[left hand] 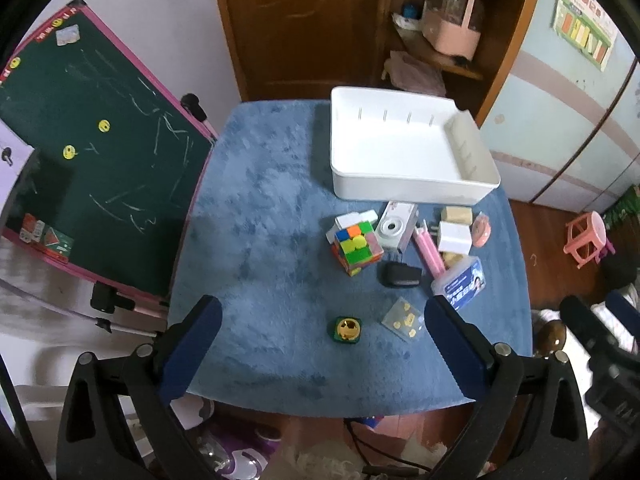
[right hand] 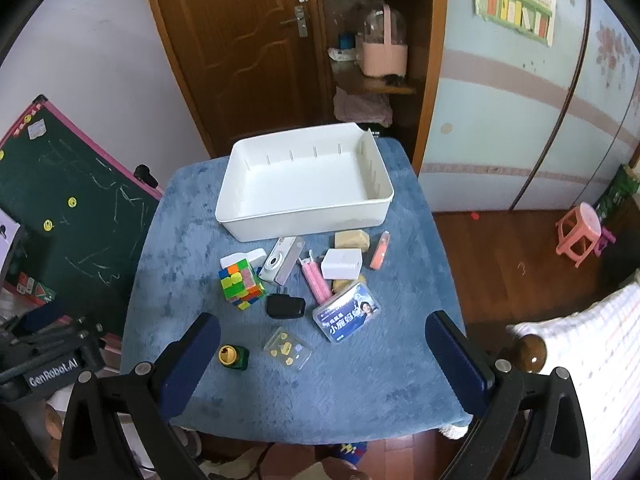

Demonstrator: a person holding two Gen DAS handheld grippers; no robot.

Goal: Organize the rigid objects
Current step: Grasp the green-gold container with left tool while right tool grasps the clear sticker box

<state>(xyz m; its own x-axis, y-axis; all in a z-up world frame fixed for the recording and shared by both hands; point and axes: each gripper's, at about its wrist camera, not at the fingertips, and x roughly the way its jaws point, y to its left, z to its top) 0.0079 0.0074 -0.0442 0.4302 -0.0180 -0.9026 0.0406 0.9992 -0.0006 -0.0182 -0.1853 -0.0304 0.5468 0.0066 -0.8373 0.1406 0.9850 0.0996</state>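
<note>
Your white bin (right hand: 304, 184) sits empty at the far side of the blue-covered counter (right hand: 360, 380). Just in front of it lies a cluster: a colourful puzzle cube (right hand: 241, 284), a white camera (right hand: 276, 264), a black charger (right hand: 285, 306), a pink tube (right hand: 316, 282) and a blue card case (right hand: 346, 317). Your left claw (left hand: 322, 348) and right claw (right hand: 322, 356) both hang above the counter's near edge, jaws wide apart, holding nothing.

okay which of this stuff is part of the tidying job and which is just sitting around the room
Job: white bin, puzzle cube, toy camera, black charger, blue card case, both grippers, open.
Lying about: chalkboard, pink stool, pink basket.
</note>
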